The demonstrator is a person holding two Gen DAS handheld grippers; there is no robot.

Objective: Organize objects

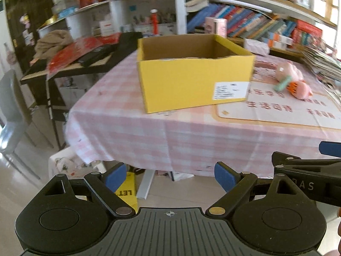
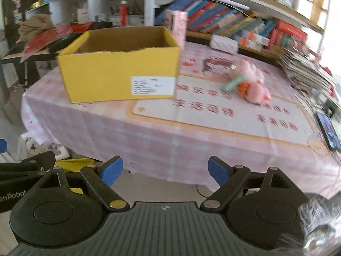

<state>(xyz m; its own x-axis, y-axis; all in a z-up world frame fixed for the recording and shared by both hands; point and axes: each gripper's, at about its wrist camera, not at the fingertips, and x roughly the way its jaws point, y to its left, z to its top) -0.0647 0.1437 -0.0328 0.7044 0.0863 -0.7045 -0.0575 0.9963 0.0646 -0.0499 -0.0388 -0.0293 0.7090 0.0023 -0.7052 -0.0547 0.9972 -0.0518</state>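
short of the bench [image 2: 149, 140], both the left gripper [image 1: 170, 176] and right gripper [image 2: 165, 170] gape empty; advise approaching pink toy [image 2: 253, 85] squarely, then yellow box [image 2: 119, 74].

Ahead of your left gripper [image 1: 169, 176], the near wall of the yellow box [image 1: 191, 81] is hiding whatever is lying inside; only a pale sliver is showing over the rim. Its white label [image 1: 231, 90] is blurring past reading. Ahead and to the right of your right gripper [image 2: 165, 170], the pink toy [image 2: 253, 83] is smearing, so its shape is staying unclear. Far right, the frame edge is cutting off the phone [image 2: 328, 131]. Behind, the book spines [image 2: 223, 21] are smearing too small to read.
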